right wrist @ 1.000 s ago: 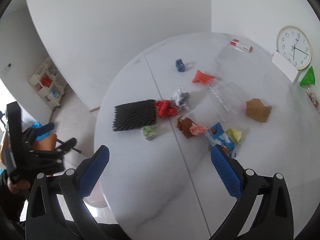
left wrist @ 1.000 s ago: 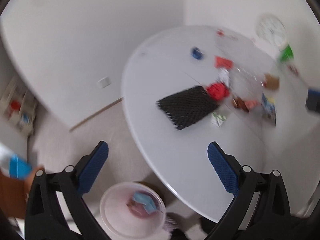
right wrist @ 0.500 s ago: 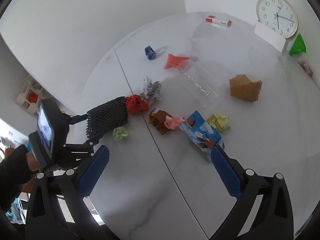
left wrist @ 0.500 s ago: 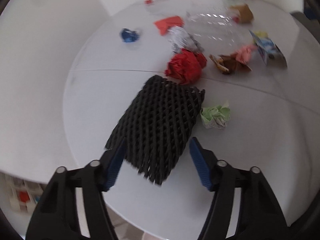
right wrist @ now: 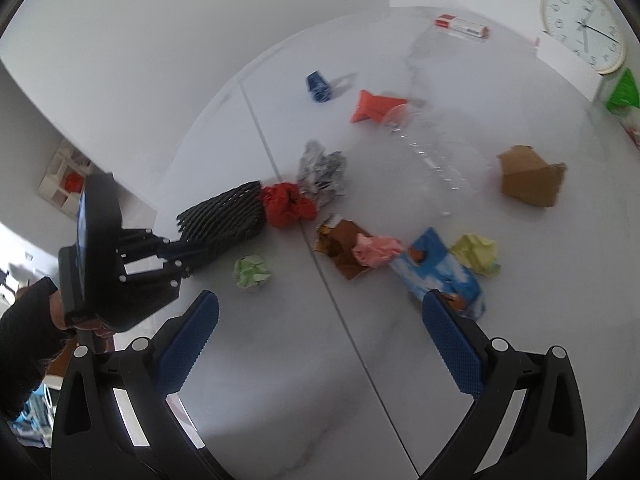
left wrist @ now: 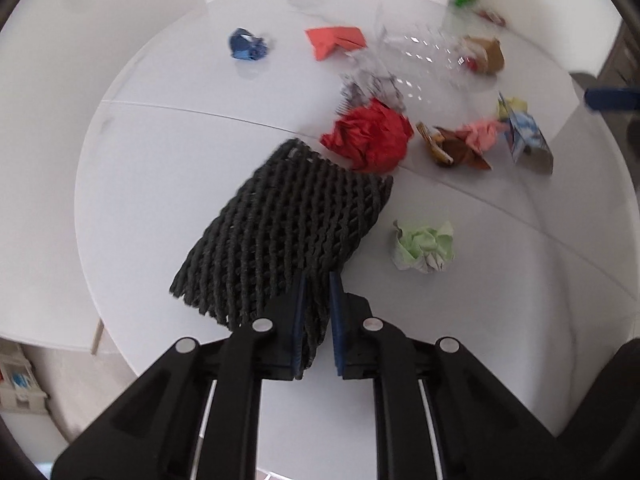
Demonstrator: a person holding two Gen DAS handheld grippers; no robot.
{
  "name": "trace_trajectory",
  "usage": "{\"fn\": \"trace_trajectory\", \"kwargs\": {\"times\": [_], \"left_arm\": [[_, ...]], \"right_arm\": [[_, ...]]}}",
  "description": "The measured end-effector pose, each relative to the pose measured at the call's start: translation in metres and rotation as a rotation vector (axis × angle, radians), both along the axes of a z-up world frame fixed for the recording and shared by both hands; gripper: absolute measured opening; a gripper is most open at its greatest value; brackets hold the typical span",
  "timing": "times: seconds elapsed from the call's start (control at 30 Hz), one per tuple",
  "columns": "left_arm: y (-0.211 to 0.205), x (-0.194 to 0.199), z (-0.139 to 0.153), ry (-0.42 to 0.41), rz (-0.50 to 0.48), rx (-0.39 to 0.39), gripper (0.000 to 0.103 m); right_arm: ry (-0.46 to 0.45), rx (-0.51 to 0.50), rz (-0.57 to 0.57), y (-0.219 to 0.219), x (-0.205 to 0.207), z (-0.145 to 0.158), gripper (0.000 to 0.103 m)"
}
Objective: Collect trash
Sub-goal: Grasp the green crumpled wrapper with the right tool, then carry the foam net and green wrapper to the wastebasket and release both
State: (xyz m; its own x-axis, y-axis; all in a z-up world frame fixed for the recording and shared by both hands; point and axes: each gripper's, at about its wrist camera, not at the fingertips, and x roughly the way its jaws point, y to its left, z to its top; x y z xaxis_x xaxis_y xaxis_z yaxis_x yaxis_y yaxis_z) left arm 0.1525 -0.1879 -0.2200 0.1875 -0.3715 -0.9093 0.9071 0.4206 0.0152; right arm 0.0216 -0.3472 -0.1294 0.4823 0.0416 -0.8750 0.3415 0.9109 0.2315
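The left claw (left wrist: pixel 317 312) is clamped on the near corner of the black net (left wrist: pixel 288 224), its two blue pads pinching the mesh between them. The net lies on the round white worktop (left wrist: pixel 160 152) close to its left edge, and its far end touches the red wad (left wrist: pixel 370 136). In the right wrist view the left claw (right wrist: pixel 182 254) reaches in from the left edge of the worktop (right wrist: pixel 280 380) and grips the net (right wrist: pixel 224 216) at its near end.

The right claw (right wrist: pixel 320 344) hangs spread wide above the near part of the worktop, holding nothing.

Just right of the net lies a green wad (left wrist: pixel 424 246), apart from it. Beyond the red wad sits a grey wad (left wrist: pixel 372 86), touching it. To the right are a brown wrapper (left wrist: pixel 456 150) with a pink wad (left wrist: pixel 484 136) on it, then a blue carton (left wrist: pixel 526 138) and a yellow wad (right wrist: pixel 476 254) beside the carton. Near the middle a clear bottle (right wrist: pixel 436 156) lies on its side, with an orange packet (left wrist: pixel 336 40) at its far end and a blue wad (left wrist: pixel 246 44) left of that. A brown box (right wrist: pixel 532 176) stands toward the right edge. At the far edge lie a red-and-white tube (right wrist: pixel 462 26), a clock (right wrist: pixel 582 26) and a green bag (right wrist: pixel 622 90).
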Motion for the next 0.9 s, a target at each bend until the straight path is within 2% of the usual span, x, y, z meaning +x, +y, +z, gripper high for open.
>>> {"fn": "trace_trajectory", "kwargs": {"times": [0.1,0.23,0.33,0.4,0.47,0.6,0.63,0.67,0.83,0.9], "left_arm": [[0.01,0.003,0.01,0.005,0.055,-0.031,0.012],[0.035,0.003,0.034,0.013,0.177,-0.097,0.012],[0.06,-0.002,0.049,0.005,0.28,-0.136,0.012],[0.08,-0.005,0.056,0.008,0.358,-0.157,0.012],[0.102,-0.011,0.06,0.014,0.439,-0.172,0.012],[0.146,-0.029,0.061,0.027,0.572,-0.183,0.012],[0.158,-0.035,0.062,0.034,0.605,-0.185,0.012],[0.166,-0.038,0.062,0.037,0.629,-0.185,0.012],[0.204,-0.057,0.063,0.031,0.748,-0.174,0.012],[0.22,-0.065,0.066,0.021,0.795,-0.161,0.012]], "right_arm": [[0.003,0.02,0.062,0.011,0.011,-0.012,0.101],[0.002,0.025,0.172,0.031,0.034,-0.034,0.1],[0.031,-0.001,0.267,0.049,0.058,-0.058,0.081],[0.051,-0.009,0.295,0.056,0.071,-0.07,0.078],[0.074,-0.012,0.308,0.061,0.082,-0.082,0.07],[0.13,-0.08,0.344,0.074,0.093,-0.095,0.056],[0.142,-0.106,0.355,0.077,0.094,-0.096,0.049],[0.148,-0.124,0.36,0.079,0.095,-0.095,0.036],[0.154,-0.088,0.36,0.085,0.09,-0.087,0.032],[0.137,-0.073,0.364,0.09,0.084,-0.075,0.032]]}}
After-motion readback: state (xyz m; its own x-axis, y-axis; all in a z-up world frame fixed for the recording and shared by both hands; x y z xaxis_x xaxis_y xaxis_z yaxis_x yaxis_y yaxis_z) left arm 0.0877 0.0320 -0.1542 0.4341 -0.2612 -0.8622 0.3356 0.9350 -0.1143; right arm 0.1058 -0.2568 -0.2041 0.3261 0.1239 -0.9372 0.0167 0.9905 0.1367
